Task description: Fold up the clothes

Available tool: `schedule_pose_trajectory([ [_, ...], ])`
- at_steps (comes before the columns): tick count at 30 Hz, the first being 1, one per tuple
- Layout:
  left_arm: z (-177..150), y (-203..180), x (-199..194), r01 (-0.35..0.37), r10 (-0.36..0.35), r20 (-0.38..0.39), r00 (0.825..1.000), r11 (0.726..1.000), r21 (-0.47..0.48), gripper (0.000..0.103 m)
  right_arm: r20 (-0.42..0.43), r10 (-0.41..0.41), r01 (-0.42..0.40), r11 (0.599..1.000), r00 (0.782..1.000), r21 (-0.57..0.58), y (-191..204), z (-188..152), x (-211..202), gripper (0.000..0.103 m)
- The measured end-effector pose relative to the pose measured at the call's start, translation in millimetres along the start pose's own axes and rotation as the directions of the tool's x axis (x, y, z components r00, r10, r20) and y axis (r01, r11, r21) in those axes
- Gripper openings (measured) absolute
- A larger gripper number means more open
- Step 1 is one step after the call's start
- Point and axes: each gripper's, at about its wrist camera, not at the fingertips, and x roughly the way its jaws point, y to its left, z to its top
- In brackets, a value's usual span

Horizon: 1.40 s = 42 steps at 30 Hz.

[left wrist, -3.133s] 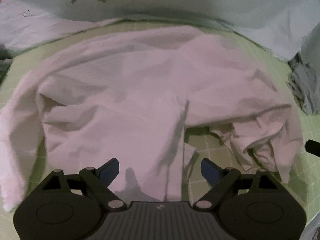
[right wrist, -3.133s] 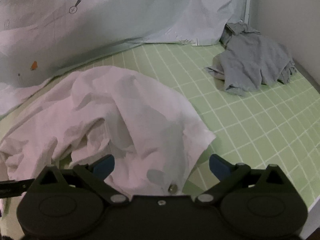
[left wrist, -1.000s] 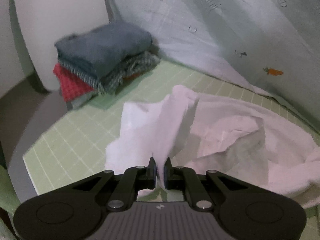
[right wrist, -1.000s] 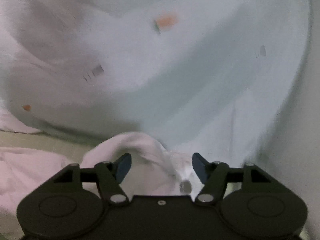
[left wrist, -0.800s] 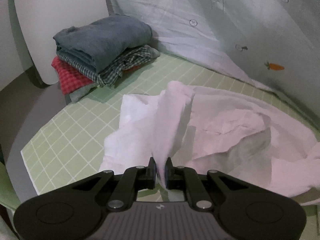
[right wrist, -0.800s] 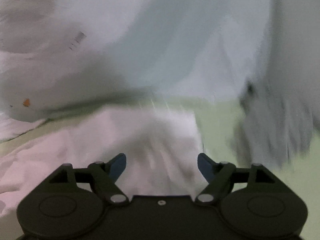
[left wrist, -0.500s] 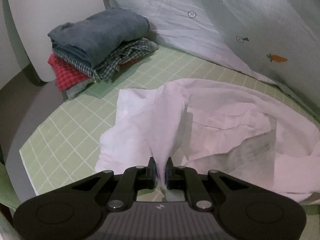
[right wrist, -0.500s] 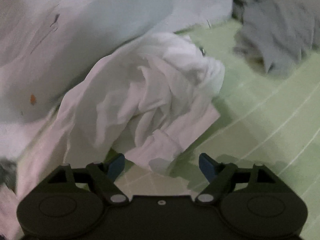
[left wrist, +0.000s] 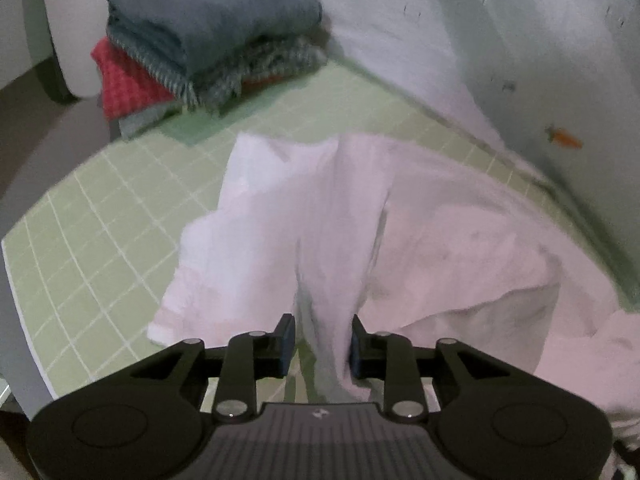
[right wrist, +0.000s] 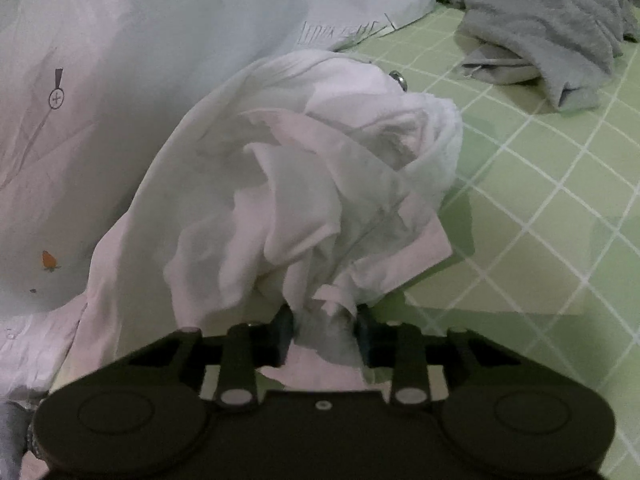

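White shirt (left wrist: 420,240) lies crumpled on green grid mat (left wrist: 100,220). Left tongs (left wrist: 322,338) opening, fold loose between them. Right tongs (right wrist: 325,330) closing, pads pinching bunched fabric.

Both views are dimly and evenly lit, with a cool grey cast. Soft shadows are cast beneath the white garment (right wrist: 304,184) onto the green grid mat (right wrist: 540,216). Straight lines are bent by fisheye distortion, corners are blackened, and the far folded stack (left wrist: 208,44) is blurred.

Rumpled white shirt (left wrist: 420,240) on mat
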Motion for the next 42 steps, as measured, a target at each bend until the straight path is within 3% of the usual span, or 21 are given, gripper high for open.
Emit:
schedule_pose_trajectory([
  [5,-8,2,35,0.002,-0.006,-0.089,0.996,0.999,-0.048,0.027,-0.006,-0.010,0.009,1.000,1.000,-0.029,0,-2,-1,0.031],
  [10,0,-1,66,0.001,-0.010,-0.124,0.992,0.997,-0.071,0.018,-0.009,-0.040,0.039,0.998,0.999,-0.056,12,-1,5,0.031],
  [16,25,-17,87,-0.009,0.007,-0.067,0.998,1.000,-0.026,0.015,-0.008,-0.050,0.049,0.996,0.999,-0.068,38,8,27,0.031],
  [23,105,-56,140,-0.003,0.003,0.033,0.999,1.000,-0.018,0.015,0.019,-0.003,0.005,0.995,1.000,-0.098,82,35,79,0.028],
  [25,123,-69,147,-0.021,0.022,0.040,0.999,0.999,-0.036,0.009,0.010,-0.004,0.005,0.996,1.000,-0.089,90,43,86,0.026],
  [29,136,-67,128,-0.015,0.022,0.075,0.997,0.996,-0.093,0.006,0.024,0.029,-0.027,0.996,0.999,-0.090,86,44,62,0.021],
  [35,132,-56,67,0.042,-0.022,0.171,0.985,0.993,-0.110,0.004,0.112,0.077,-0.062,0.990,0.991,-0.129,53,37,-25,0.017],
  [39,125,-46,11,0.099,-0.066,0.240,0.968,0.987,-0.127,0.004,0.197,0.116,-0.078,0.979,0.973,-0.190,33,46,-87,0.016],
  [42,116,-41,-32,0.125,-0.086,0.292,0.953,0.985,-0.120,0.004,0.283,0.150,-0.079,0.965,0.947,-0.250,16,56,-130,0.015],
])
